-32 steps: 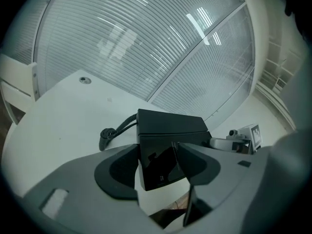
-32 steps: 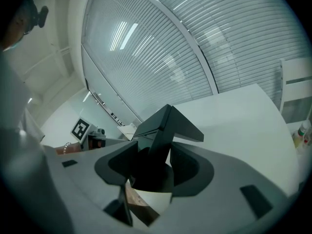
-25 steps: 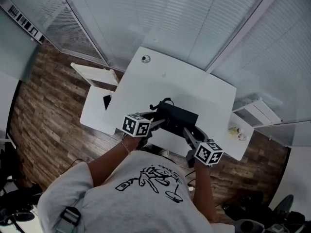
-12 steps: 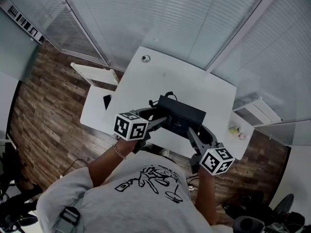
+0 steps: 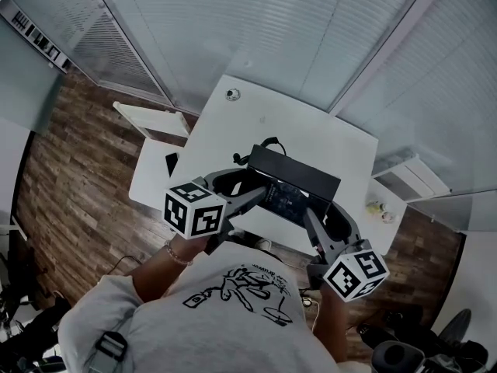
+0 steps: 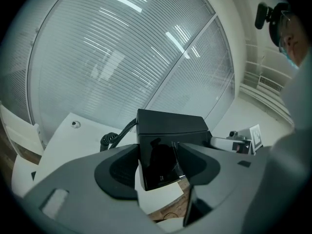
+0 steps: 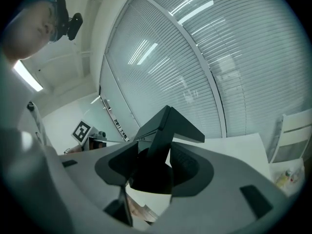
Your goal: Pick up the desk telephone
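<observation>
Overhead: a person in a grey printed T-shirt (image 5: 233,301) stands at a white rectangular surface (image 5: 311,134) on a brown wood-plank floor (image 5: 70,177); slatted glass walls rise behind it.
Telephone: a black, angular desk telephone (image 5: 297,182) is held between the two grippers over the near edge of the surface; it is tilted and appears clear of the top; its black coiled cord (image 5: 269,143) trails from the far side.
Left gripper: the grey left gripper (image 5: 252,195) carries a marker cube; its fingers (image 6: 117,169) are closed against the telephone's left end.
Right gripper: the matching grey right gripper (image 5: 314,214) has its fingers (image 7: 187,167) clamped on the telephone's right end.
Elsewhere: a small round object (image 5: 232,94) sits near the surface's far-left corner; a low white side table (image 5: 147,179) stands just beside the surface, at left.
</observation>
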`<action>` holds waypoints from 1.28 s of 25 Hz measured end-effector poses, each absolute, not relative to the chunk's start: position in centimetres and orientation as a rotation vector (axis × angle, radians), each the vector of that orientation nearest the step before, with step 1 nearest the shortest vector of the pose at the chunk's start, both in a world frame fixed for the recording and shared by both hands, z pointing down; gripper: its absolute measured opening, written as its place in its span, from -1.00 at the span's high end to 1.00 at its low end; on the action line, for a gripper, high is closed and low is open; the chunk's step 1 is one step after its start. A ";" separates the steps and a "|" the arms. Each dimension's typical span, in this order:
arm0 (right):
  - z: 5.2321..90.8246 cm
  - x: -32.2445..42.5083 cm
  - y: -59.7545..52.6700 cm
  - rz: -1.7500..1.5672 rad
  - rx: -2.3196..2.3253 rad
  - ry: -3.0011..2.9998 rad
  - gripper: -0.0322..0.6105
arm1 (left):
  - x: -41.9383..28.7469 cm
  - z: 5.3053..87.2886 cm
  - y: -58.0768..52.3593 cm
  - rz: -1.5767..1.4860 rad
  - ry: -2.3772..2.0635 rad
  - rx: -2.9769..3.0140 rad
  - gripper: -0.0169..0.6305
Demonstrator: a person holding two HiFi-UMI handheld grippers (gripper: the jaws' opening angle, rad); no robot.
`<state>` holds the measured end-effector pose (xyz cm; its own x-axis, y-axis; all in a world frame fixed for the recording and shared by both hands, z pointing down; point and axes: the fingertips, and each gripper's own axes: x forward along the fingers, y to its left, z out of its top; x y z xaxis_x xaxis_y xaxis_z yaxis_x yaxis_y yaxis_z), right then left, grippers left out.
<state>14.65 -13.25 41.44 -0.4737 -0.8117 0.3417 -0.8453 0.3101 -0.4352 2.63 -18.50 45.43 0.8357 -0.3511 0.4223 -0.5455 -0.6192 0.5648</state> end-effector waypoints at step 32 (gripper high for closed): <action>39.7 14.2 -12.7 0.832 1.584 -2.511 0.31 | 2.3 44.2 -18.0 0.315 -0.648 2.307 0.17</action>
